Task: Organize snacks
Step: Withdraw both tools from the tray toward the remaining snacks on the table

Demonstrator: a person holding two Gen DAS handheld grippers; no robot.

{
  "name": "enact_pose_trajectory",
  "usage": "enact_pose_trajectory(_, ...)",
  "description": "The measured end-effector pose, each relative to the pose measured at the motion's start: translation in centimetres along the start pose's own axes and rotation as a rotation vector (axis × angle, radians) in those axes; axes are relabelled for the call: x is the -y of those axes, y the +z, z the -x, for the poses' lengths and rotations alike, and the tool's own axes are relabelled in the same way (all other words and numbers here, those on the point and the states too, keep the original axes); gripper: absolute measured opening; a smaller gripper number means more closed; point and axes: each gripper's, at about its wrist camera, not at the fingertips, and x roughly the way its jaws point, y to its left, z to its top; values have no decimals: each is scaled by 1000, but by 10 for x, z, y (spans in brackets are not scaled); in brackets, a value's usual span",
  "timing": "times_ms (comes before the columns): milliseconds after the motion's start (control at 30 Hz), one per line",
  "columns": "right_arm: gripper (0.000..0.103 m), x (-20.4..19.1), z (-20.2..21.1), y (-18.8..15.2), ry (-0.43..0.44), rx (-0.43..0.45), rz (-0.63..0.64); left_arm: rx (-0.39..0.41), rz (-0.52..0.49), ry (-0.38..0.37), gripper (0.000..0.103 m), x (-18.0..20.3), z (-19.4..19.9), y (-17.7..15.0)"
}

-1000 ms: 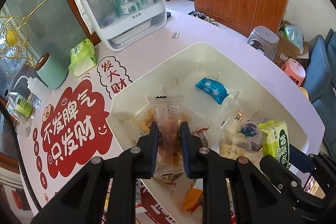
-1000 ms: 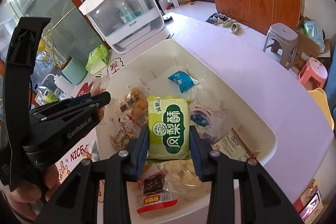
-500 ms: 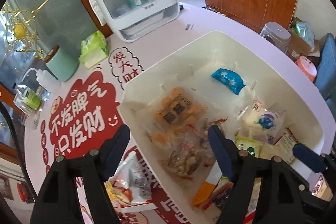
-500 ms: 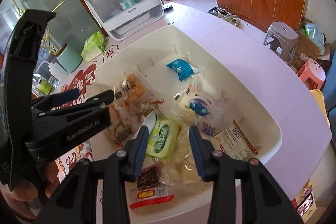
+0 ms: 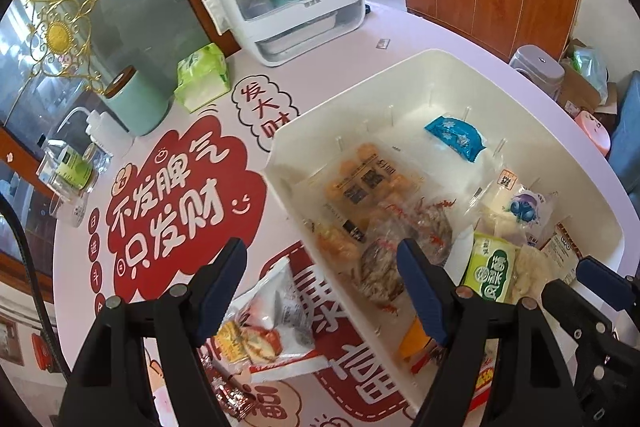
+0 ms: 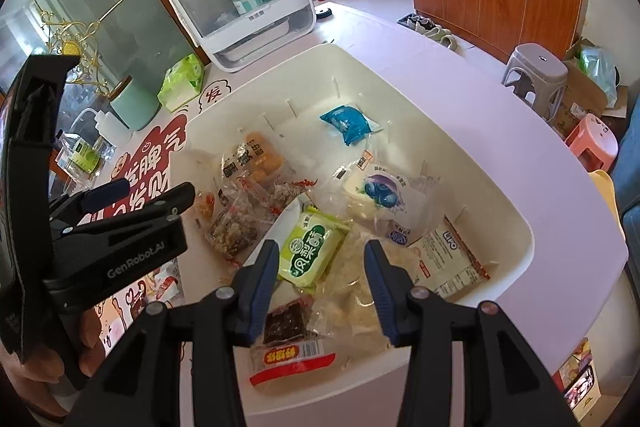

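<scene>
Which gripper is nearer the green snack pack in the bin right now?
Right. The right gripper hangs open just above the green snack pack; the left gripper is open over the bin's left edge.

Cream-white bin (image 6: 472,147); green-and-white snack pack (image 6: 312,247); blue packet (image 6: 348,123) with white flecks. Red-and-white mat (image 5: 168,203); mint-green canister (image 5: 136,103), brown lid.

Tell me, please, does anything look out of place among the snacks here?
Yes: a snack packet lies on the table mat outside the white bin, below the open left gripper, while the others lie heaped inside.
</scene>
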Motion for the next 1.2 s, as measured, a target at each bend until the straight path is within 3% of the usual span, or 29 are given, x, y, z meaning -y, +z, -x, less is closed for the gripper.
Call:
enact_pose_trajectory(633, 45, -40, 19, -25, 29, 20, 33, -18, 115, 41, 76, -86, 36, -58)
enact_pose_trajectory(1200, 45, -123, 44, -51, 118, 68, 104, 49, 183, 85, 76, -179, 89, -100)
